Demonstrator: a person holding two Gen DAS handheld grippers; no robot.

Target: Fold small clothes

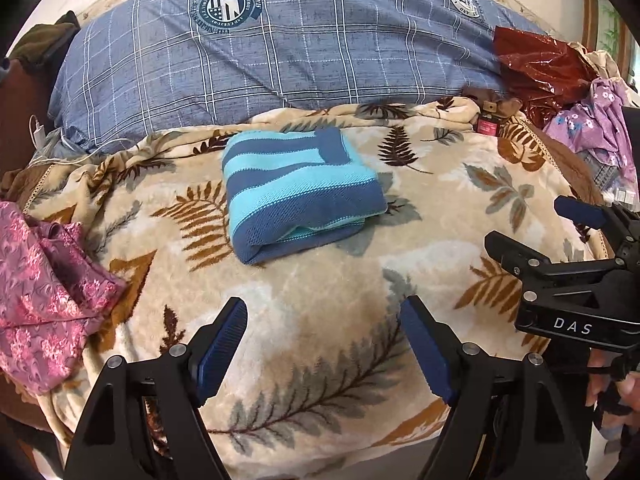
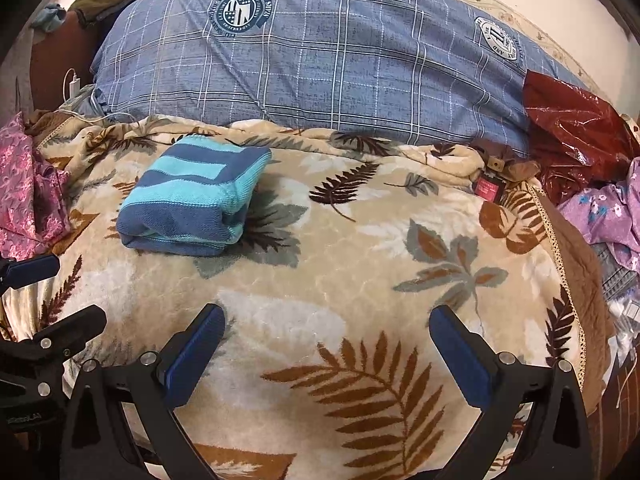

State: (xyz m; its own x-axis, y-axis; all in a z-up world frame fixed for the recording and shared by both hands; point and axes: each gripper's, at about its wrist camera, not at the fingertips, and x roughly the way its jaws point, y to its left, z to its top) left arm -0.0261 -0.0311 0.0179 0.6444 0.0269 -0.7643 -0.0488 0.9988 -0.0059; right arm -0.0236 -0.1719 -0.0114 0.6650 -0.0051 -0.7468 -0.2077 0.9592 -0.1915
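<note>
A blue-and-turquoise striped knit garment [image 1: 300, 192] was seen lying as a compact folded bundle on the leaf-patterned fleece blanket [image 1: 320, 304], just in front of the blue plaid pillow [image 1: 280, 48] and well apart from both tools. The left gripper [image 1: 324, 344] was held above bare blanket with its jaws spread wide and nothing between them. The right gripper [image 2: 328, 348] was likewise held wide open and empty.

From the left wrist view the bundle was found nearly straight ahead of the jaws, shifted slightly left of centre. From the right wrist view it was placed ahead and clearly off to the left. The left gripper was therefore judged the nearer and better aligned of the two. The bundle's long axis was seen to run roughly away from the jaws toward the pillow, with a rounded fold edge presented at the near end.

This garment was judged already folded, so the next move was expected to turn on unfolded pieces. A crumpled pink floral garment [image 1: 44, 288] lay at the left edge of the blanket, closest to the left gripper. A purple floral garment [image 2: 604, 212] was heaped at the right edge beside a red plastic bag [image 2: 572, 132], closer to the right gripper.
</note>
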